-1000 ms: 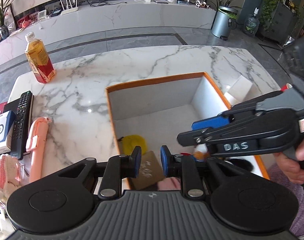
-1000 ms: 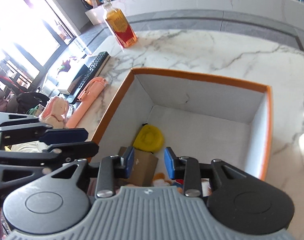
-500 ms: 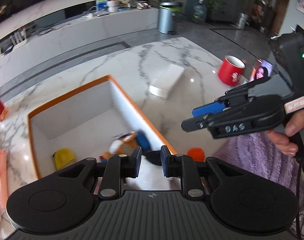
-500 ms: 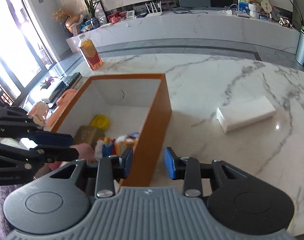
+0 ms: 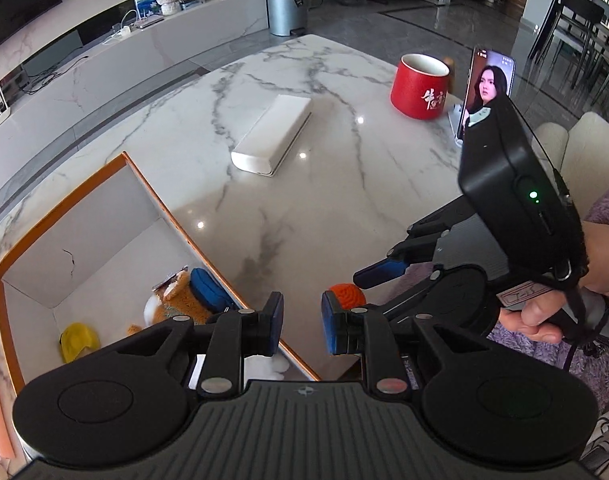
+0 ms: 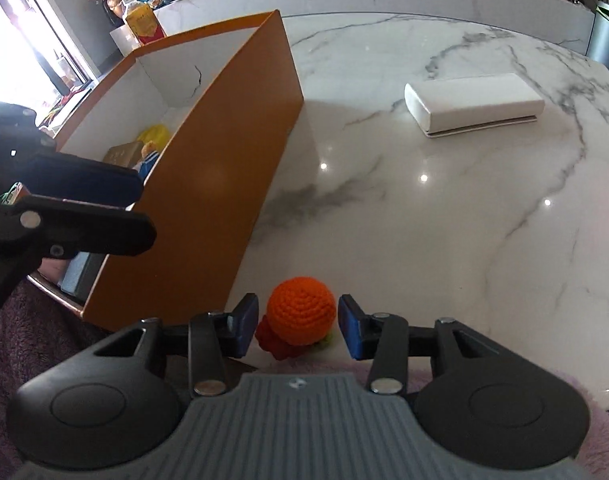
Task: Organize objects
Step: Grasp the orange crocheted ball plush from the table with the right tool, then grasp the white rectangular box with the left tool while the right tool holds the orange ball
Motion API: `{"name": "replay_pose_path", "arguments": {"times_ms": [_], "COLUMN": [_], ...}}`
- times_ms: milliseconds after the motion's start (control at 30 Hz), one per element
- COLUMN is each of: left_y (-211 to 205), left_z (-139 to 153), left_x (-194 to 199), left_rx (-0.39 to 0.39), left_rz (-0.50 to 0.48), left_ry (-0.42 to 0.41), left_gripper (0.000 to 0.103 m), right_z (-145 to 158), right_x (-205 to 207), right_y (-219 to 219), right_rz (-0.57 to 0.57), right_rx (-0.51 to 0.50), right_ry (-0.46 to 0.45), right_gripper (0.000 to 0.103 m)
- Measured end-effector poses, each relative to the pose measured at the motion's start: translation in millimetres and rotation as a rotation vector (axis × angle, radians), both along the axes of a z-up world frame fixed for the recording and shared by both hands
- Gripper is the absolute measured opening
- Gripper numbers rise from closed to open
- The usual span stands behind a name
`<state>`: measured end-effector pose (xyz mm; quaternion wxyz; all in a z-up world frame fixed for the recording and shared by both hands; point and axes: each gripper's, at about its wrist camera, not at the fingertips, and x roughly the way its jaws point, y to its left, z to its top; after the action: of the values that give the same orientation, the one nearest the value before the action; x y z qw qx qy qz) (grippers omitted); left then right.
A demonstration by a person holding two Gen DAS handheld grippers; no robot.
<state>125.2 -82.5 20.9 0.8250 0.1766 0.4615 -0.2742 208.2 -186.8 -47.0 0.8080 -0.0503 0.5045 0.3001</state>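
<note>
The orange crocheted ball (image 6: 302, 309) rests at the near edge of the marble worktop (image 6: 444, 220), just right of the orange box (image 6: 224, 184). A red knitted piece and a green fringe show under the ball on its near side. The ball lies between the two blue pads of the right tongs (image 6: 298, 330). The pads stand just beside the ball on either side and do not press on it. The jaws of the right tongs have just been opening, and they are open around the ball.

The left tongs (image 5: 302, 326) hang above the near right wall of the box (image 5: 176, 224). The jaws are at their narrowest setting, closed with nothing between the pads. In the left wrist view, the ball (image 5: 346, 296) shows just beyond the right pad of these tongs, and the right tongs (image 5: 378, 274) reach in from the right, held by a hand (image 5: 564, 304).

The box has white inner walls and an orange rim. Inside lie a plush toy (image 5: 176, 304), a blue item (image 5: 208, 290) touching it, and a yellow item (image 5: 78, 340) to the left.

Farther out on the worktop, a white case (image 5: 274, 134) lies flat, well apart from the box. At the far right, a red mug (image 5: 420, 86) stands upright, near a phone (image 5: 488, 84) propped on a stand.
</note>
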Motion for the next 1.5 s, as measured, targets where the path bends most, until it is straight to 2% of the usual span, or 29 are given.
{"name": "replay_pose_path", "arguments": {"times_ms": [200,300,433,567,633,733,800,967,1200,1367,1500], "left_y": [-7,-12,-19,-31,-39,-51,-62,-92,-121,-124,-128], "left_z": [-5,-6,-9,-11,-12,-15,-20,-41,-86,-101,-108], "left_x": [6,8,15,31,45,72,93,147,196,222,234], "left_rx": [0.025,0.032,0.049,0.065,0.067,0.068,0.067,0.098,0.180,0.148,0.143], "left_rz": [-0.007,-0.017,-0.040,-0.091,-0.117,-0.142,-0.169,-0.195,-0.255,-0.267,-0.276], "left_ry": [0.012,0.017,0.016,-0.002,-0.022,-0.058,-0.073,-0.067,-0.045,0.011,0.011], "left_gripper": [0.024,0.024,0.024,0.024,0.027,0.037,0.050,0.071,0.076,0.083,0.084], "right_z": [-11,-11,-3,6,8,7,4,-3,-18,-25,-29], "right_x": [5,8,15,41,58,82,97,124,150,153,157], "right_y": [3,3,-3,-20,-31,-47,-56,-71,-86,-101,-109], "right_rz": [0.005,0.009,0.006,-0.058,-0.116,-0.197,-0.245,-0.340,-0.421,-0.453,-0.461], "right_rx": [-0.017,-0.013,-0.024,-0.046,-0.059,-0.060,-0.068,-0.072,-0.045,0.014,0.065], "right_ry": [0.033,0.047,0.018,-0.040,-0.066,-0.090,-0.111,-0.166,-0.220,-0.240,-0.213], "right_gripper": [0.046,0.043,0.043,0.043,0.043,0.043,0.043,0.043,0.043,0.043,0.043]}}
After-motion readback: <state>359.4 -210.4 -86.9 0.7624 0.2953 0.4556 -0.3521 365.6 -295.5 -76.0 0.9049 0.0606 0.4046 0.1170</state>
